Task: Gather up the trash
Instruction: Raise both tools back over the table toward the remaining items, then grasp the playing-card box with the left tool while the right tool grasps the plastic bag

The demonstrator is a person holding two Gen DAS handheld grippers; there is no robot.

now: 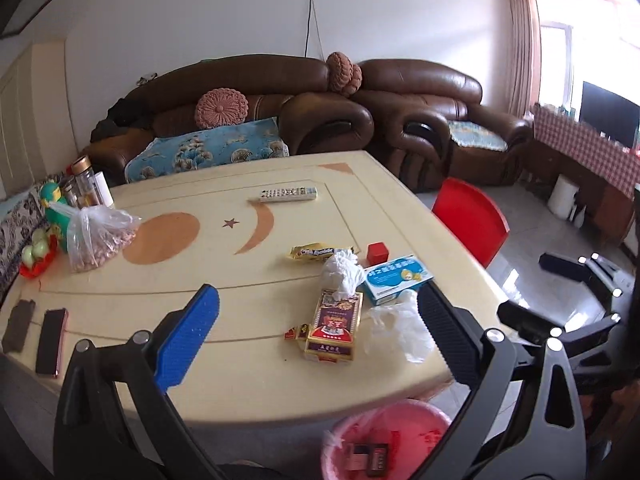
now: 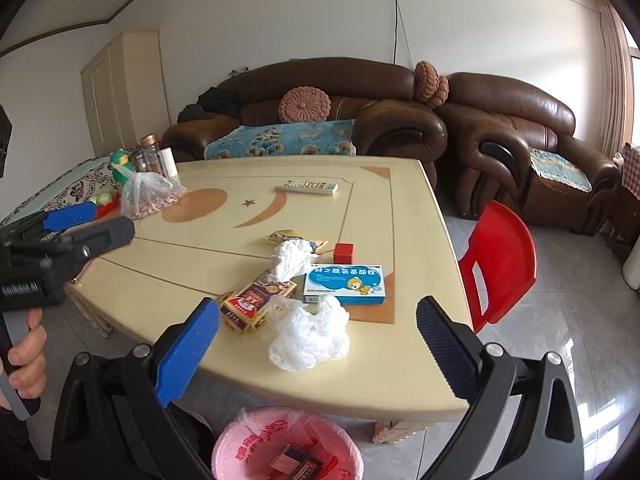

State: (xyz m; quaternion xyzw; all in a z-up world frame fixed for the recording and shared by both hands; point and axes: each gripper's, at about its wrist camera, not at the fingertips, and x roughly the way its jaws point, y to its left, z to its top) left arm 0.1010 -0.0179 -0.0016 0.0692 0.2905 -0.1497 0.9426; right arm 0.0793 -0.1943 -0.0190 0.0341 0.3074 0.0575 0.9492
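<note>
While both grippers, left [image 1: 318, 320] and right [image 2: 318, 320], hang with jaws apart and empty, a bag [image 2: 308, 334] lies on the table [image 2: 400, 360] above the bin [image 2: 288, 446].

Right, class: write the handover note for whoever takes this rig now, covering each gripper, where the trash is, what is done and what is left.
Left gripper: open, empty, above the table's near edge.
Right gripper: open, empty, beside it.
Pink bin: on the floor under the near edge, with a small dark box or two already inside.
On the table: crumpled plastic bag, white tissue wad, yellow snack wrapper, purple-and-gold carton, blue medicine box, red cube.
Left: bag, tissue and wrapper look like trash; check the boxes first.
</note>
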